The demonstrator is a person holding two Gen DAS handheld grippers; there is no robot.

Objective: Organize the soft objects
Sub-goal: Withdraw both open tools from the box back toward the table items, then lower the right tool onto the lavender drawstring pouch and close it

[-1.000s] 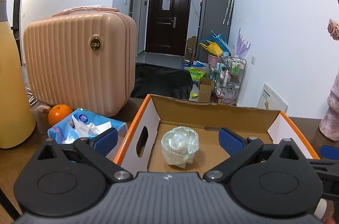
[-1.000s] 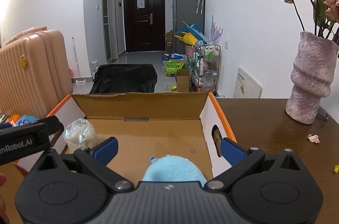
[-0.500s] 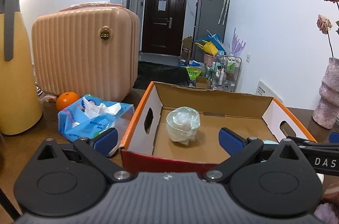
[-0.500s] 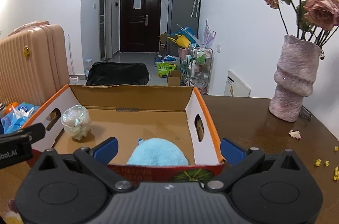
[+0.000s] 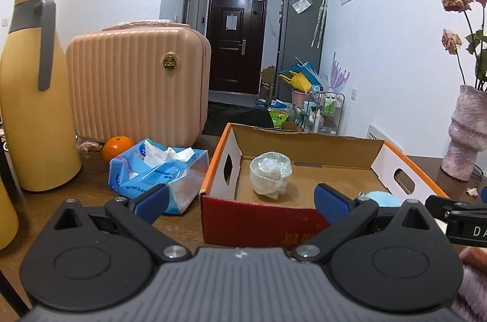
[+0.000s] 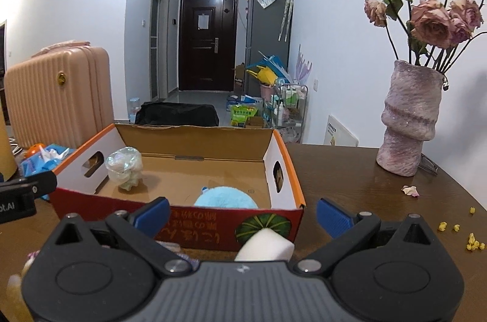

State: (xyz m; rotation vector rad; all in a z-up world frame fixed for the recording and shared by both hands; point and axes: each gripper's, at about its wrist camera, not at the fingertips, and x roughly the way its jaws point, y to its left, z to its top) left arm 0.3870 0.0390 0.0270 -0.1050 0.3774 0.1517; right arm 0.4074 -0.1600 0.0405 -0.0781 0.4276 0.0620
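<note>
Both grippers, left (image 5: 240, 201) and right (image 6: 242, 215), have backed off the box's (image 6: 268, 218) near edge, spread wide, empty.

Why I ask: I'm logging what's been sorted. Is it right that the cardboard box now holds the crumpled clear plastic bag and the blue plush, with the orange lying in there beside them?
Not quite. The orange is outside the cardboard box, on the table by the blue tissue pack, as the left wrist view shows. The crumpled plastic bag and blue plush are in the box.
</note>
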